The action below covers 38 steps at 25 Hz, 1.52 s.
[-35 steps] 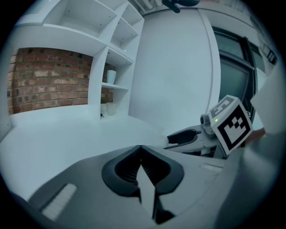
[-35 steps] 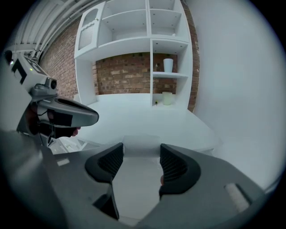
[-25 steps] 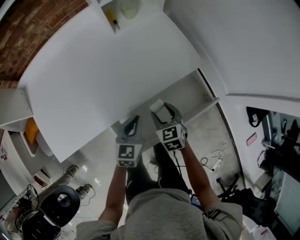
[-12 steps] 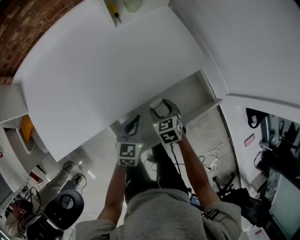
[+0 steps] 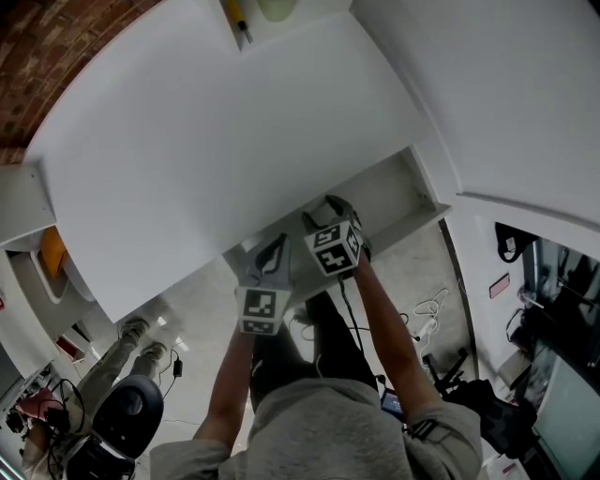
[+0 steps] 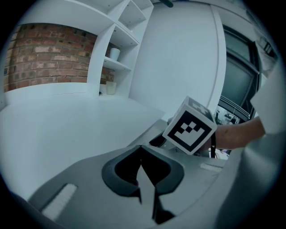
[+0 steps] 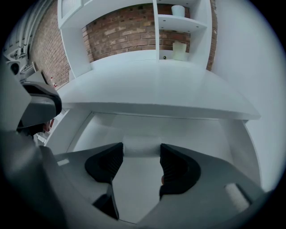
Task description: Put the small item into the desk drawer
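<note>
Head view: white desk top [image 5: 206,159] fills the upper left, with a brick wall [image 5: 56,56] behind it. The drawer [image 5: 389,197] under the desk top's near edge stands pulled out, its white inside showing. A person's two bare forearms reach up from the bottom of the frame to the drawer front.

Right gripper view: white shelves [image 7: 181,22] stand at the back of the desk against the brick. A white cup [image 7: 178,10] is on the upper shelf and a pale container [image 7: 180,50] on the desk below it.

Left gripper [image 5: 272,253]: beside the drawer front, just left of the right one. Left gripper view shows its jaws brought together at the tips, nothing between them.

Right gripper [image 5: 323,214]: reaches over the open drawer. Right gripper view shows its jaws held fairly wide, both dark ribbed pads [image 7: 172,163] pressed against the sides of a small white block [image 7: 141,146]. The block spans the gap between the tips and hangs above the drawer floor, under the desk top's front edge. Whether it touches the floor cannot be told.

Markings: each gripper carries a cube [image 5: 335,248] printed with black-and-white square patterns. The right one's cube shows large in the left gripper view [image 6: 190,127]. These patterns are the only print legible.
</note>
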Motion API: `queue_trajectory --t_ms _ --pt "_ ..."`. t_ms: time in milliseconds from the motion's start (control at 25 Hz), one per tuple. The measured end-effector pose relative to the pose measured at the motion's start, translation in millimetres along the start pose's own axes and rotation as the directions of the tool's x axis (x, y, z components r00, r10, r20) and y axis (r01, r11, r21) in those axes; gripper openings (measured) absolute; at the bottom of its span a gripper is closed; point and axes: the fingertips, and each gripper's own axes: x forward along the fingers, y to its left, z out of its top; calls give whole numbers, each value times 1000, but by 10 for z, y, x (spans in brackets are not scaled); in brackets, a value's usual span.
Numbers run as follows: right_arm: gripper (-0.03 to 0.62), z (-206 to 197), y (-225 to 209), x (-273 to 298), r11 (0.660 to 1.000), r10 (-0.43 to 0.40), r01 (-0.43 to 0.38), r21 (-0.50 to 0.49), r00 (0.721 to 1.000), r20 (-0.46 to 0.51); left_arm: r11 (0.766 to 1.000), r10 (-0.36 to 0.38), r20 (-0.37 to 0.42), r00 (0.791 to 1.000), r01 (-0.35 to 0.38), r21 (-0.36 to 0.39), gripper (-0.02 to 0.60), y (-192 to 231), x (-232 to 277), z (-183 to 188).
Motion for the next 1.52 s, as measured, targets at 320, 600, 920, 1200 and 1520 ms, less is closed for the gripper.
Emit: queue_trajectory --t_ms 320,600,920,1200,1520 --pt "268 -90 -38 136 1000 -3 3 16 999 -39 1000 -1 -13 1000 1 2 12 9 30 -25" --pt "268 -127 -31 152 1000 4 -3 30 1000 -30 1000 -1 -14 1000 1 7 12 -18 27 -33" --pt "268 -58 -27 30 1000 2 -2 24 1000 4 1000 6 -3 1000 -6 22 12 -55 -37 23" --pt "262 75 -11 -310 1000 -10 8 24 998 66 999 23 39 999 -24 49 12 -121 -199 246" --pt "219 355 36 -969 999 -48 45 20 977 210 996 47 108 993 -55 69 12 -254 -501 562"
